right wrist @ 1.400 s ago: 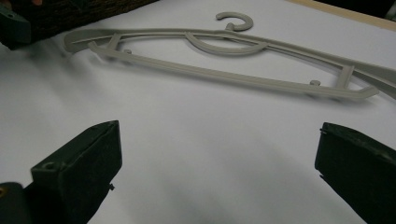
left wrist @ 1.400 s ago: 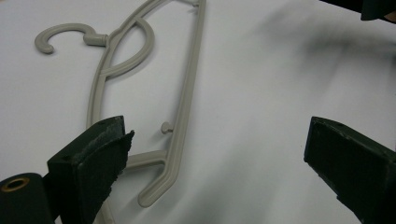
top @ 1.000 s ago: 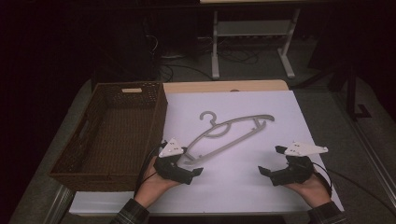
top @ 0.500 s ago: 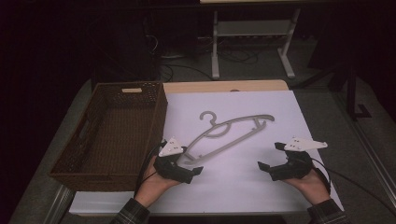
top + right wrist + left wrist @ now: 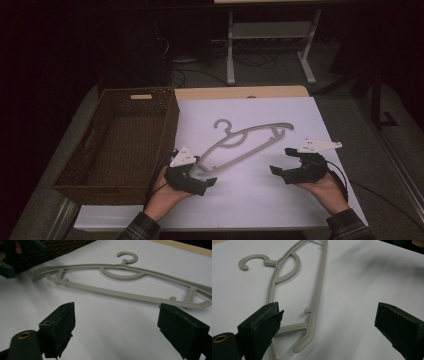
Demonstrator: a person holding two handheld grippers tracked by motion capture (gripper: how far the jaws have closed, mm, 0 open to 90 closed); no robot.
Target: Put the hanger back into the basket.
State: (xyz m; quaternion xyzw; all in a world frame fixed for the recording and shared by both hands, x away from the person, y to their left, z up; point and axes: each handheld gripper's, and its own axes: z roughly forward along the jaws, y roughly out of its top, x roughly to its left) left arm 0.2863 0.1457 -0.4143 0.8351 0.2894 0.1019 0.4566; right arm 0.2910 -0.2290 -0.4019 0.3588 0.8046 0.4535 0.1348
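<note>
High view: the grey hanger (image 5: 245,142) lies flat mid-surface, hook toward the far edge. Your left gripper (image 5: 197,179) has its jaws spread around the hanger's near-left end; your right gripper (image 5: 286,162) waits spread just beside its right end. A wicker basket (image 5: 70,172) sits along the left edge.

Tongs (image 5: 332,327) spread wide over grey hanger (image 5: 317,297) end, on white sheet (image 5: 367,285).

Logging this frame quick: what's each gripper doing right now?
Left gripper: open, holding nothing; the hanger's near end lies between its jaws.
Right gripper: open, empty, hanger just ahead.
</note>
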